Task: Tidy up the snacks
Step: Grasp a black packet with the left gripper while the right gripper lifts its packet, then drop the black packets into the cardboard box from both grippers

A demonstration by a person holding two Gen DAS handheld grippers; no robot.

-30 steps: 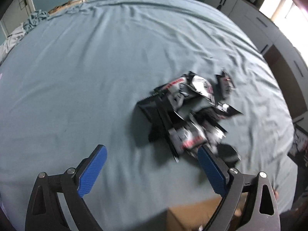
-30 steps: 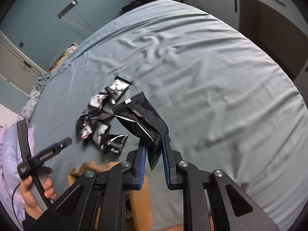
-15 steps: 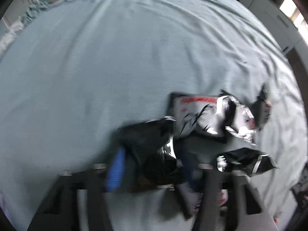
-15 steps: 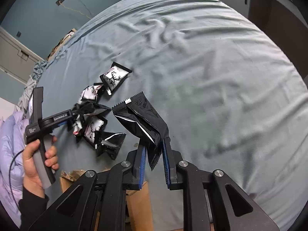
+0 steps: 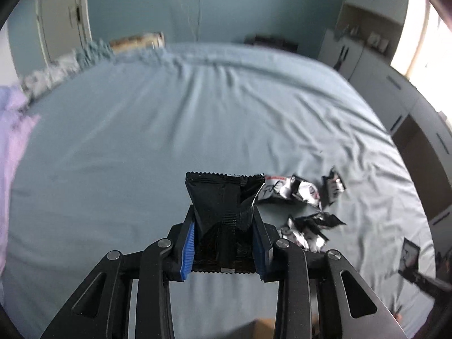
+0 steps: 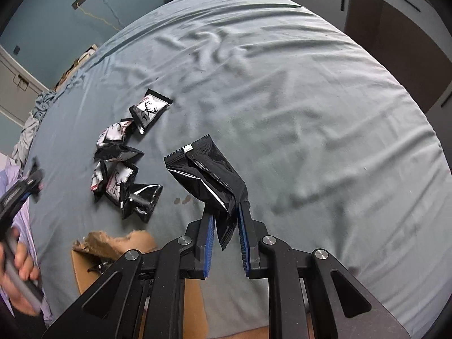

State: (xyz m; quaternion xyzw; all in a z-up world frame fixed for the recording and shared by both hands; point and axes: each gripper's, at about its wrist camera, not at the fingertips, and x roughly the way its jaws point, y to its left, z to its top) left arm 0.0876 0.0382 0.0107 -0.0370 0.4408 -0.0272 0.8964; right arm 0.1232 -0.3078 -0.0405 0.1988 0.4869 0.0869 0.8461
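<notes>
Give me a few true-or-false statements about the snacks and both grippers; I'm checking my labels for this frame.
1. The left gripper holds a black packet. True.
2. The right gripper is open with nothing in it. False: it is shut on a black snack packet.
3. Loose packets lie on the bed sheet. True.
4. The cardboard box sits at the bed's far end. False: it sits at the near edge, beside the right gripper.

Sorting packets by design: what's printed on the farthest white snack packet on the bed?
A black antlered deer head on the white packet, clearest in the right wrist view.
</notes>
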